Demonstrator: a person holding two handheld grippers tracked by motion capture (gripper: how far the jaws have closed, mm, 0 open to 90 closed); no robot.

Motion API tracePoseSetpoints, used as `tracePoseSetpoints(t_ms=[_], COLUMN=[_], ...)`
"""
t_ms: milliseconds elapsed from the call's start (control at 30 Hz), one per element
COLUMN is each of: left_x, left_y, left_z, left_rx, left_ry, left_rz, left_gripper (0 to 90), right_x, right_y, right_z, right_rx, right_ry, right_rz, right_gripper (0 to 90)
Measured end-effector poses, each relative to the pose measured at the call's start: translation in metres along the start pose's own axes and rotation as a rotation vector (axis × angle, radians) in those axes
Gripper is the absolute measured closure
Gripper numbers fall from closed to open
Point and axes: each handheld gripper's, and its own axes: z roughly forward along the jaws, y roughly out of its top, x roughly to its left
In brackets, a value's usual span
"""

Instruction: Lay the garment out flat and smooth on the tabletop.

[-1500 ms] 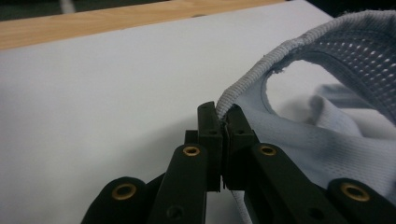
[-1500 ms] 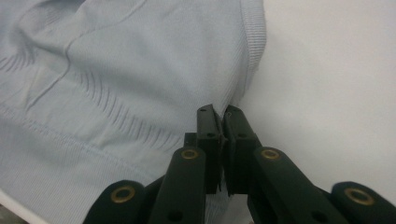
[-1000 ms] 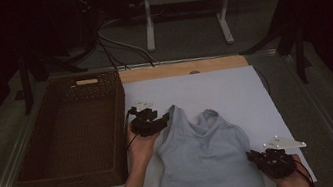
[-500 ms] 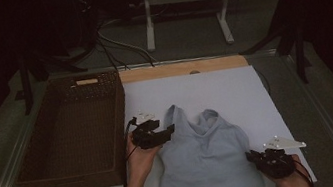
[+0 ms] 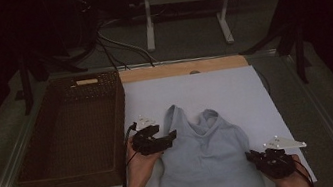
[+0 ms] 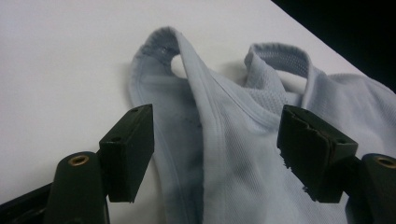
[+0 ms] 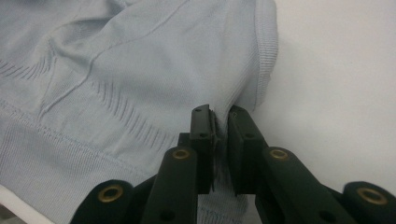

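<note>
Leftmost, a dark wicker basket [image 5: 72,133] sits just beside the white surface [image 5: 214,88], and next to it the left gripper [image 5: 162,141] has its jaws spread wide with nothing between them, poised over the left armhole edge of the light blue tank top [image 5: 205,155]. That tank top lies flat mid-surface, straps pointing away from the person. At the right, the right gripper [image 7: 222,126] is clamped tight on the top's hem corner, cloth pinched between its jaws.

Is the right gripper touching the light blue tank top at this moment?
Touching. The right gripper view shows the right gripper with its jaws shut on a pinched fold at the hem corner of the tank top.
</note>
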Motion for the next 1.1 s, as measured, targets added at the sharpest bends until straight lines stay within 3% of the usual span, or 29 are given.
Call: tracePoseSetpoints(t_ms=[367,733,1100], left_x=[-0.004,-0.019,-0.029], left_y=[-0.014,-0.032,-0.047], left_z=[-0.010,-0.025,-0.042], left_rx=[0.014,0.026,0.042], left_ry=[-0.009,0.017,0.014], left_rz=[-0.009,0.047,0.068], left_gripper=[29.6,31.5,33.6], right_x=[0.000,0.000,0.000], right_y=[0.000,0.000,0.000], right_z=[0.000,-0.001,-0.001], right_rx=[0.001,-0.005,-0.008], right_ry=[0.005,0.006,0.007], right_rz=[0.005,0.008,0.008], right_gripper=[81.9,81.7,81.6])
